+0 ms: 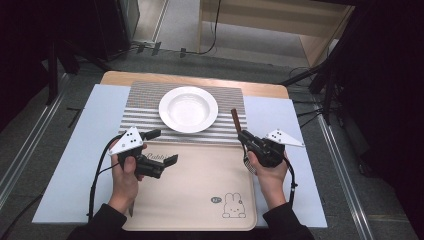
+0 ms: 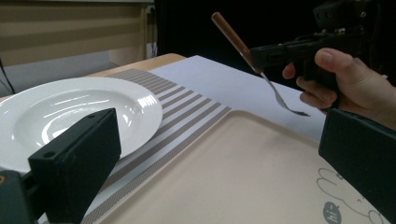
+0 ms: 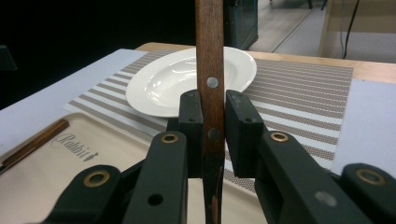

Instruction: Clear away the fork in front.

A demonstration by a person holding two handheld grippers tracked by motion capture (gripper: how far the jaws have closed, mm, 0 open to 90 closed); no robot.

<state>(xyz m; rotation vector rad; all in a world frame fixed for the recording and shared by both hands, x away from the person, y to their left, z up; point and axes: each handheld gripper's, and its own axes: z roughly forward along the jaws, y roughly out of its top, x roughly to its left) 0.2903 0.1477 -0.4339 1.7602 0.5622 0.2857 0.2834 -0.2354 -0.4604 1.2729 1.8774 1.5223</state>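
The fork (image 2: 261, 70) was pinched by its wooden handle between the pressed-in jaws of the right gripper (image 3: 211, 135), held in the air above the right edge of the beige tray (image 1: 200, 200), just beside the white plate (image 1: 188, 109) but apart from it. Risk as judged: the grip sat low on the handle near the metal neck, so the long handle stuck up past the jaws while the tines (image 2: 292, 108) hung down and out; a quick swing could let the fork pivot or slip in the pads. If lowered too steeply, the tines might scrape the tray or snag the striped placemat (image 1: 145, 105); drifting left, they could knock the plate rim. Looks: brown wood handle with two metal rivets (image 3: 212, 82), thin curved metal neck and tines, handle tilted up and away in the left gripper view. The left gripper (image 1: 162, 147) hovered over the tray's left part with jaws spread wide and nothing between them, near the plate. Another brown wooden handle (image 3: 35, 142), possibly a second utensil, lay at the tray's far edge; a careless pass could bump it. White sheet (image 1: 75, 150) lay under everything.
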